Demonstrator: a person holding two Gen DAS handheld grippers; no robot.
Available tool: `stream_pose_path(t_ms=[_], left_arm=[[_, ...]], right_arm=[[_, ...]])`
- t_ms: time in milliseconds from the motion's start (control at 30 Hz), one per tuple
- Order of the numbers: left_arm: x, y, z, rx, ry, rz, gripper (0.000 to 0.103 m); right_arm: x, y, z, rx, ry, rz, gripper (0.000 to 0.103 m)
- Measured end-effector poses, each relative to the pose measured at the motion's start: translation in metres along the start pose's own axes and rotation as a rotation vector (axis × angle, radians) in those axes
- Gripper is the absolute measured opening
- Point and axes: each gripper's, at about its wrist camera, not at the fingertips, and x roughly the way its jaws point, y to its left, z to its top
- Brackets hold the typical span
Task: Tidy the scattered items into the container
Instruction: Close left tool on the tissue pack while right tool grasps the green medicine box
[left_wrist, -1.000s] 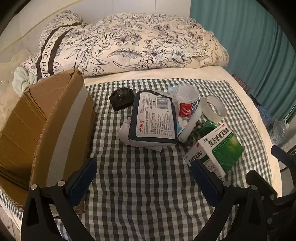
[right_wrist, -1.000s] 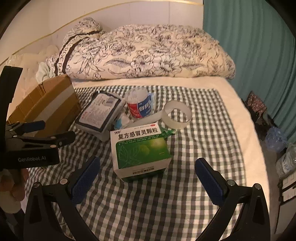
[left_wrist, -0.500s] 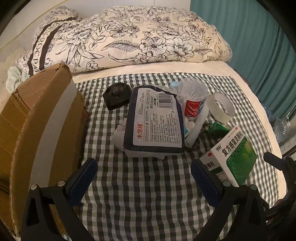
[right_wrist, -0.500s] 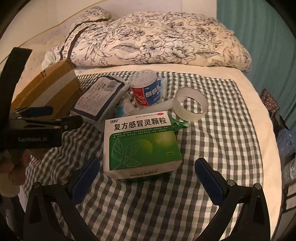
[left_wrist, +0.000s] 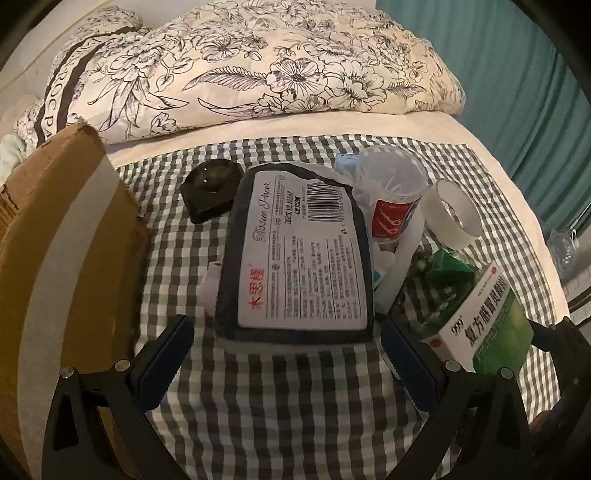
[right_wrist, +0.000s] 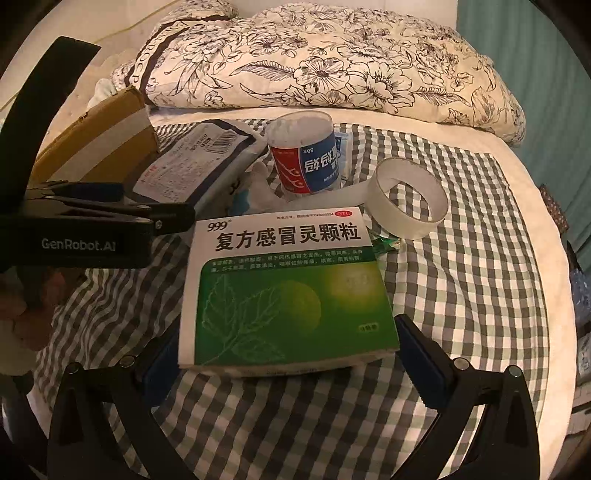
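carton (left_wrist: 66, 280) at cloth's left edge | left gripper (left_wrist: 284, 354) jaws wide, empty, straddling tissue pack (left_wrist: 299, 258) mid-cloth | right gripper (right_wrist: 288, 365) jaws wide, empty, flanking medicine box (right_wrist: 288, 291) toward right edge | risk: soft pack may sag and slip; box may snag tape roll (right_wrist: 410, 203) touching its far corner

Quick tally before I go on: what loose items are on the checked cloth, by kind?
Tissue pack: 1
Green-and-white medicine box: 1
Clear tub with red-and-blue label: 1
Tape roll: 1
Black round-topped item: 1
Small green packet: 1
Total: 6, plus small bits under the pile I cannot identify.
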Motion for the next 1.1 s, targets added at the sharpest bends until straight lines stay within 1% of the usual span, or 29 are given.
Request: stream_pose_path(t_ms=[367, 600, 633, 667, 700, 733, 800, 833, 867, 933, 1100], left_arm=[[0.023, 0.001, 0.01, -0.014, 0.0, -0.012, 0.103], [0.027, 0.0, 0.013, -0.011, -0.038, 0.004, 0.102], [0.026, 0.0, 0.013, -0.011, -0.044, 0.003, 0.097], [0.025, 0.0, 0.012, -0.013, -0.046, -0.003, 0.093], [0.024, 0.001, 0.012, -0.019, -0.045, -0.018, 0.083], [0.024, 0.001, 0.012, -0.024, -0.042, -0.022, 0.075], [0.023, 0.002, 0.012, -0.027, -0.042, -0.029, 0.074], [0.022, 0.002, 0.011, -0.031, -0.044, -0.044, 0.066], [0.021, 0.003, 0.011, -0.033, -0.046, -0.051, 0.061], [0.016, 0.003, 0.011, -0.036, -0.057, -0.036, 0.057], [0.004, 0.006, 0.012, -0.042, -0.073, -0.033, 0.053]], right_arm=[[0.015, -0.001, 0.003, 0.042, -0.005, 0.015, 0.103], [0.018, -0.002, 0.002, 0.078, -0.018, 0.015, 0.103], [0.017, -0.003, 0.002, 0.085, -0.021, 0.02, 0.102], [0.017, -0.003, 0.002, 0.092, -0.025, 0.028, 0.097], [0.016, -0.003, 0.001, 0.099, -0.029, 0.037, 0.097], [0.015, -0.003, 0.001, 0.104, -0.032, 0.038, 0.097], [0.012, -0.005, 0.0, 0.118, -0.041, 0.049, 0.096], [0.011, -0.006, 0.0, 0.128, -0.044, 0.059, 0.095], [0.01, -0.007, 0.0, 0.137, -0.048, 0.067, 0.095], [0.007, -0.008, -0.001, 0.154, -0.055, 0.073, 0.095], [-0.004, -0.007, -0.002, 0.155, -0.065, 0.062, 0.094]])
